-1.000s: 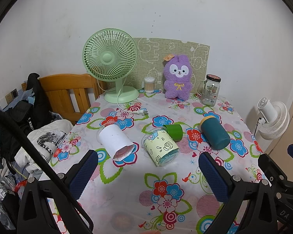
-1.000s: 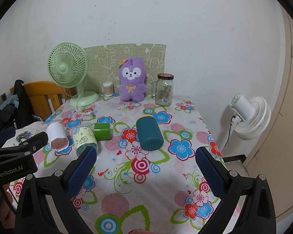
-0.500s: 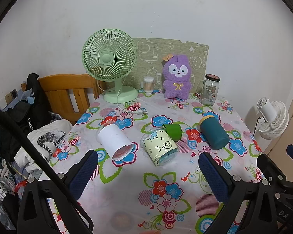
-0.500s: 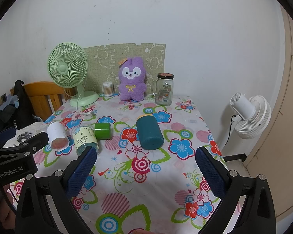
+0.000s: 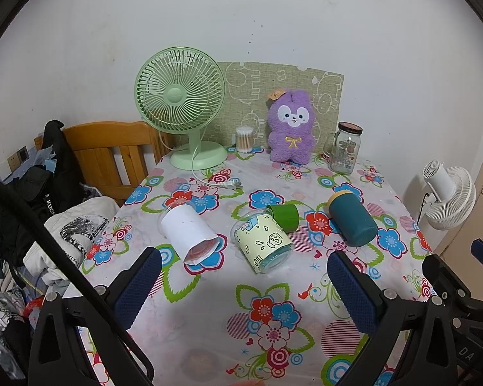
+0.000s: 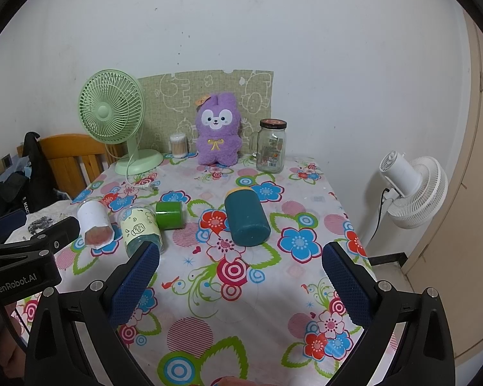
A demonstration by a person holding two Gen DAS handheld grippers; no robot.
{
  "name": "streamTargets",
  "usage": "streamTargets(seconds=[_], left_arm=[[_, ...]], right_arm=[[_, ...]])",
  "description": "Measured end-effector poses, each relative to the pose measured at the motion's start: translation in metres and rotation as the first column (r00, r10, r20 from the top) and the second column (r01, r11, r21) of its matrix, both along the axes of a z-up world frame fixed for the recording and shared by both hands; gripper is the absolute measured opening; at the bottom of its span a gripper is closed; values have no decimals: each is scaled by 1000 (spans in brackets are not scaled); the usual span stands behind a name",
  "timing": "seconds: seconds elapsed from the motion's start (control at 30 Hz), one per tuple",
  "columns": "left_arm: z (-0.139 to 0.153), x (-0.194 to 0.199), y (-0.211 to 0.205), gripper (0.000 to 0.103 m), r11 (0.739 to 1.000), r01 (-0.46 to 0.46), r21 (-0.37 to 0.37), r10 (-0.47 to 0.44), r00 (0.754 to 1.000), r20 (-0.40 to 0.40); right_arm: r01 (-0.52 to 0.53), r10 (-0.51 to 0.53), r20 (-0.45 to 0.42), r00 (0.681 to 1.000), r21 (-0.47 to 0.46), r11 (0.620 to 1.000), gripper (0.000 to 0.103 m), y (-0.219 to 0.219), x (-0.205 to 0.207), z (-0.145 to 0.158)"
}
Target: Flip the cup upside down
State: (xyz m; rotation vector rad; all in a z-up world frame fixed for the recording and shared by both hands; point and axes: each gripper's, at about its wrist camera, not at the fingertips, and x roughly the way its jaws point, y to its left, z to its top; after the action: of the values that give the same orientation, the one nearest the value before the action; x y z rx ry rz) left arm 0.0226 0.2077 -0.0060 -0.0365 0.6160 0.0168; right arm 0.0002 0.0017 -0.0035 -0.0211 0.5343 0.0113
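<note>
Four cups lie on their sides in a row across the flowered surface [image 5: 273,315]: a white cup [image 5: 188,230], a pale yellow cartoon cup [image 5: 264,241] touching a small green cup [image 5: 285,217] behind it, and a teal cup [image 5: 351,222] apart to the right. The left gripper [image 5: 241,284] hangs over the near edge, spread wide and holding nothing. The right gripper [image 6: 241,284] is likewise wide open and empty, in front of the teal cup. At the back stand a green fan [image 5: 182,103], a purple plush toy [image 5: 289,132] and a glass jar [image 5: 346,148].
</note>
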Motion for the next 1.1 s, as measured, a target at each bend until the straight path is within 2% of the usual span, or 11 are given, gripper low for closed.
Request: streamTargets(seconds=[0.57, 1.1], left_arm=[[-2, 0, -2, 103, 1000, 4, -1, -4, 1000, -6], [-17, 29, -11, 103, 1000, 19, -1, -20, 998, -59]], right_arm=[[1, -1, -8, 1000, 4, 1000, 102, 2, 0, -10], [3, -2, -66, 998, 15, 1000, 102, -7, 34, -19]])
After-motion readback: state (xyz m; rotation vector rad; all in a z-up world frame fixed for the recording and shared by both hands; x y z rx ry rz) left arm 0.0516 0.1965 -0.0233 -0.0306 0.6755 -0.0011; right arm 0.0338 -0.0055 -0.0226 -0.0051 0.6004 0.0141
